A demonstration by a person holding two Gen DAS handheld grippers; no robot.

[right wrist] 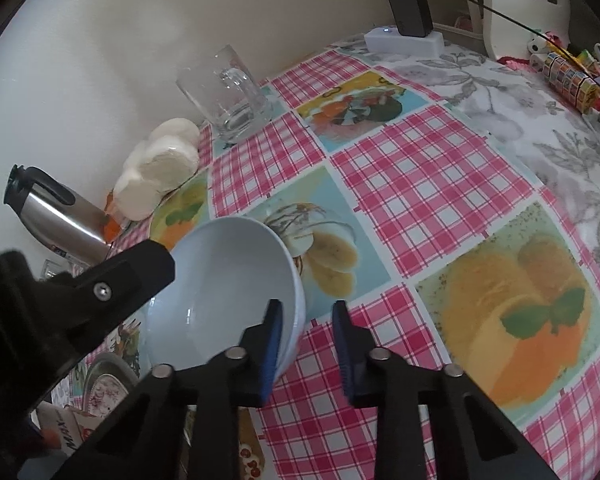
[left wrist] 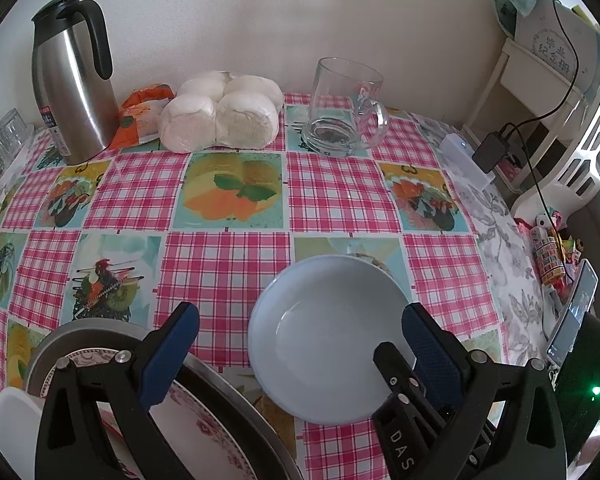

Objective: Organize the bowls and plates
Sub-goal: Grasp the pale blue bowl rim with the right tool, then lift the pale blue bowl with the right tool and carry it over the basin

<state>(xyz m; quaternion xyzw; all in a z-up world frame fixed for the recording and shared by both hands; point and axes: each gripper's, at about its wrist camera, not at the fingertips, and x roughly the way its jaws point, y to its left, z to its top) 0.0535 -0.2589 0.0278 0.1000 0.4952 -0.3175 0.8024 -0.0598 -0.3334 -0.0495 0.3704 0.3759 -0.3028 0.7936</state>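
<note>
Covering the table (left wrist: 228,264) is a pink checked cloth, and the pale blue bowl (right wrist: 220,292) sits on it near the front edge, just right of a metal tray (left wrist: 236,392) holding a floral plate (left wrist: 204,416). The bowl is round, deep, glossy and empty. The right gripper (right wrist: 309,344) is the nearer. Its tongs straddle the bowl's near-right rim, one pad inside against the wall, the other outside with a strip of cloth showing between, so not yet pinching. The left gripper (left wrist: 300,316) hangs spread wide and empty over the bowl.
</note>
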